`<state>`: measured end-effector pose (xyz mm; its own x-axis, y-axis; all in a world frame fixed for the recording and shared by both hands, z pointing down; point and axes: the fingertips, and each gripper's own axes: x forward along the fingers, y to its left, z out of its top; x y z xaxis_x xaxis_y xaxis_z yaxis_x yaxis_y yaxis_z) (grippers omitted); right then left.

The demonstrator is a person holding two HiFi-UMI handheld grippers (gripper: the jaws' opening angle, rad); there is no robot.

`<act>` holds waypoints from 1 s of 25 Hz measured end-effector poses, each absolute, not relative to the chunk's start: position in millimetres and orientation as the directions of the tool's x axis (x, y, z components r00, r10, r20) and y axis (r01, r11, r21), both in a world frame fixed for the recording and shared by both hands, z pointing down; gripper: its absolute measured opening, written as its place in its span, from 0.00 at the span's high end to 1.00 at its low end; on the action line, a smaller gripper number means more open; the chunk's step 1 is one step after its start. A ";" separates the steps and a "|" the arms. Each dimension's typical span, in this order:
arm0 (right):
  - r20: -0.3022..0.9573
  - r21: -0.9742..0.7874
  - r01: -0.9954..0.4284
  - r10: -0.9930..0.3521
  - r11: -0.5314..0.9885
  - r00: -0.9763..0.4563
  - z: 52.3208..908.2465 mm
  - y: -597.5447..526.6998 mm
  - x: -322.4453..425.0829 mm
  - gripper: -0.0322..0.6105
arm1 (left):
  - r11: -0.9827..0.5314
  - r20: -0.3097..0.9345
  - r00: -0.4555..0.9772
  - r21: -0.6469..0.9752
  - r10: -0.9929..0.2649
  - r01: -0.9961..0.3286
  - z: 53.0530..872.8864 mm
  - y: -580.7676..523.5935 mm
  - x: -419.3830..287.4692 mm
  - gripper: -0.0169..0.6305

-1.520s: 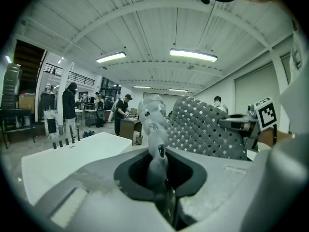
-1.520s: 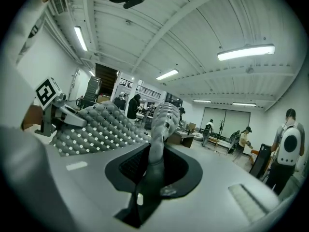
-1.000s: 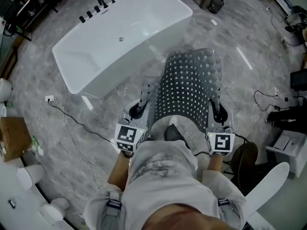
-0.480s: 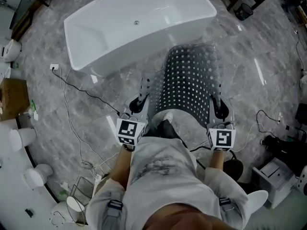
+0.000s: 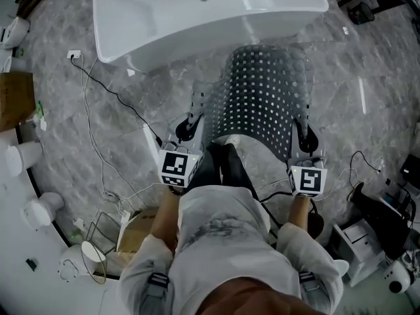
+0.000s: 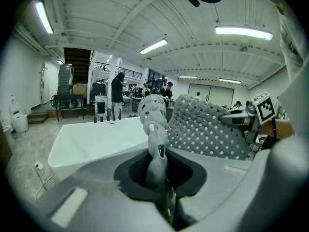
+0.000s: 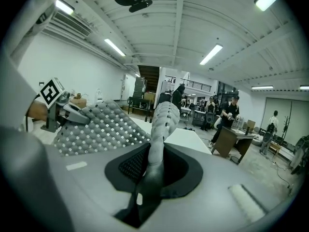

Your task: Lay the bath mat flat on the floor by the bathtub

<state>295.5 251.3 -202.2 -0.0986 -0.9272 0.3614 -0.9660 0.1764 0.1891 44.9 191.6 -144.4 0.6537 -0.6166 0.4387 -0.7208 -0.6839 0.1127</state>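
The bath mat (image 5: 266,94) is dark grey with rows of pale dots. It hangs stretched in the air between my two grippers, its far end drooping toward the white bathtub (image 5: 197,12). My left gripper (image 5: 195,110) is shut on the mat's left edge, and my right gripper (image 5: 304,120) is shut on its right edge. In the left gripper view the mat's edge (image 6: 153,124) rises out of the pinched jaws, with the tub (image 6: 96,139) beyond. The right gripper view shows the same grip, with the mat (image 7: 101,127) spread to the left.
Grey marble floor (image 5: 125,143) surrounds the tub. A cable (image 5: 108,94) runs from a white socket block (image 5: 74,54) across the floor at left. A cardboard box (image 5: 14,100), white ceramic fixtures (image 5: 23,156) and a wire basket (image 5: 108,231) sit at left; equipment (image 5: 374,209) stands at right.
The view has swung, so the bathtub now lies across the top of the frame, straight ahead. The mat stays held in both grippers, its far end nearer the tub.
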 end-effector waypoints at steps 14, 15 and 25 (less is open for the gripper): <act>0.418 0.223 -0.957 -0.905 0.184 -0.077 -111.7 195.1 244.4 0.84 | -0.654 0.460 0.645 0.168 -0.610 -0.738 -53.1 140.7 -15.7 0.92; 0.420 0.229 -0.955 -0.904 0.190 -0.080 -105.9 189.8 241.8 0.84 | -0.649 0.462 0.642 0.170 -0.612 -0.741 -46.6 136.0 -18.4 0.92; 0.448 0.240 -0.937 -0.885 0.254 -0.126 -42.9 142.0 234.1 0.84 | -0.605 0.496 0.597 0.168 -0.630 -0.778 13.9 97.1 -31.0 0.92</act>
<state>234.1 142.0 -42.9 -0.1257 -0.8853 0.4478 -0.9370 0.2542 0.2395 -31.0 97.1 13.9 0.5975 -0.6301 0.4960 -0.7780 -0.6053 0.1682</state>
